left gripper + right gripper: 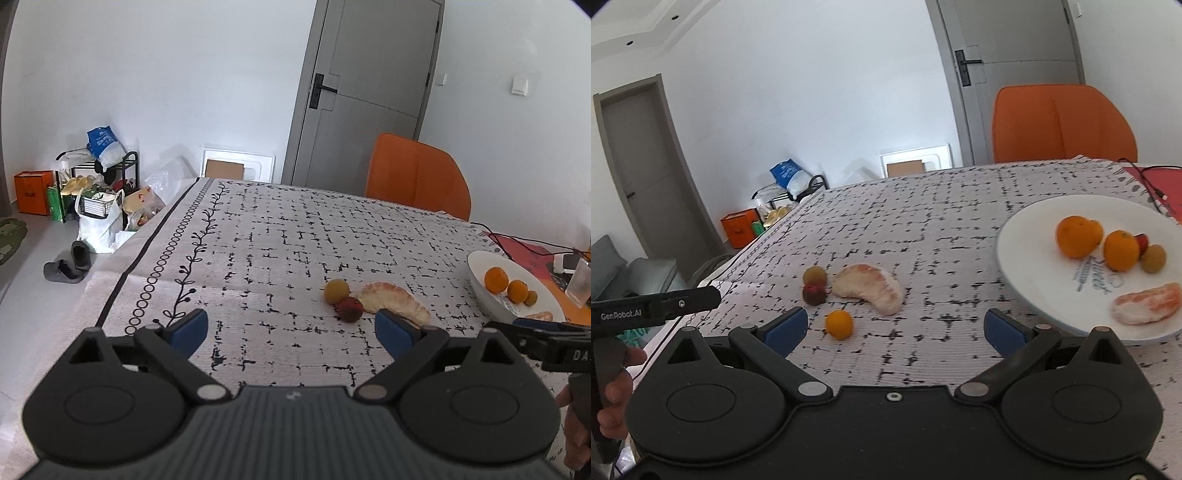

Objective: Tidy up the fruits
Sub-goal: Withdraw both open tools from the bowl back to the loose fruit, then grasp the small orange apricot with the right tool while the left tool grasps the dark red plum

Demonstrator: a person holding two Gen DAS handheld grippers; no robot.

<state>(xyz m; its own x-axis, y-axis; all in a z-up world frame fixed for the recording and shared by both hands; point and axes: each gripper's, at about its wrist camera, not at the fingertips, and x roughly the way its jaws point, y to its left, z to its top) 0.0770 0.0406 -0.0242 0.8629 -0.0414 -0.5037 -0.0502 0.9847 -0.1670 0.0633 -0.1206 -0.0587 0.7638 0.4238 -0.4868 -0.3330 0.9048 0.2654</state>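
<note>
On tablecloth [923,236], pomelo segment [870,288] lies crosswise

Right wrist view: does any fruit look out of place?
Yes. Four pieces lie on the tablecloth beside the white plate: a pomelo segment, a small orange, a dark red fruit and a yellow-green fruit.

The left gripper [291,328] hangs over the patterned bench [280,236], jaws spread wide with nothing between them. Ahead lie a yellow-green fruit [336,291], a dark red fruit [349,309] touching it, and a pale pomelo wedge [391,301] just beside. At right, a white plate [484,295] holds two oranges [496,279].
</note>
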